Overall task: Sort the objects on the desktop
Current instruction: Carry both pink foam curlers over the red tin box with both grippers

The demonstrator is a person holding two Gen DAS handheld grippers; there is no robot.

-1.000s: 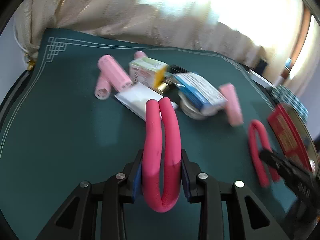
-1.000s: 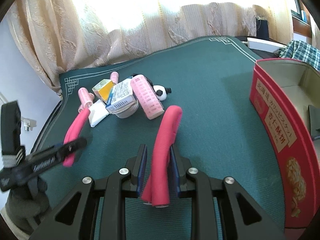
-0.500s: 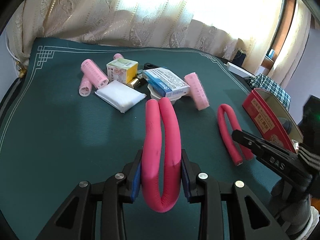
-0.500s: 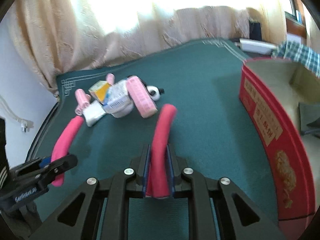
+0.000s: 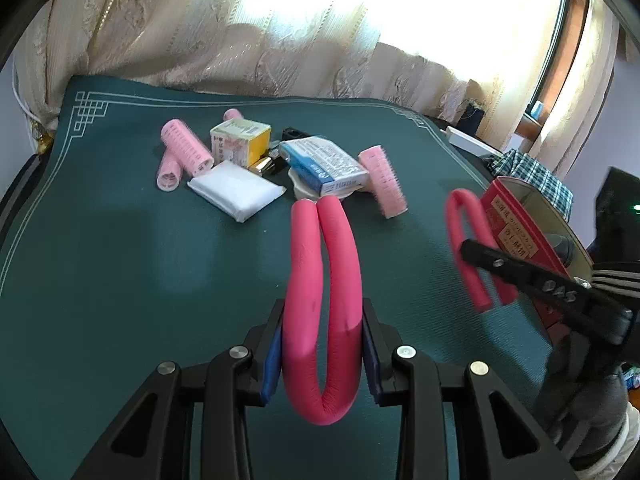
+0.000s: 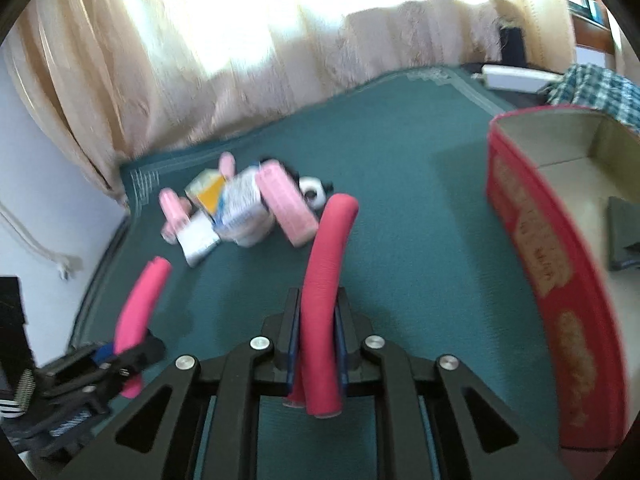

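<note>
My left gripper point(image 5: 320, 344) is shut on a folded red foam curler rod point(image 5: 324, 272), held above the green mat. My right gripper point(image 6: 316, 344) is shut on a second folded red foam rod point(image 6: 324, 276); that rod also shows in the left wrist view point(image 5: 468, 240) right beside the red box point(image 5: 524, 228). The left gripper's rod shows in the right wrist view point(image 6: 140, 304). In the right wrist view the open red box point(image 6: 532, 240) stands to the right of my right gripper.
A pile lies at the mat's far side: pink hair rollers point(image 5: 186, 152) point(image 5: 382, 180), a yellow-white carton point(image 5: 240, 146), a blue-white medicine box point(image 5: 324, 164), a white packet point(image 5: 236, 190). A dark item point(image 6: 624, 232) lies inside the box. Curtains hang behind the green mat point(image 5: 120, 264).
The right gripper with its rod has moved right, closer to the red box. The left gripper has drawn back and lifted a little, still holding its rod.
</note>
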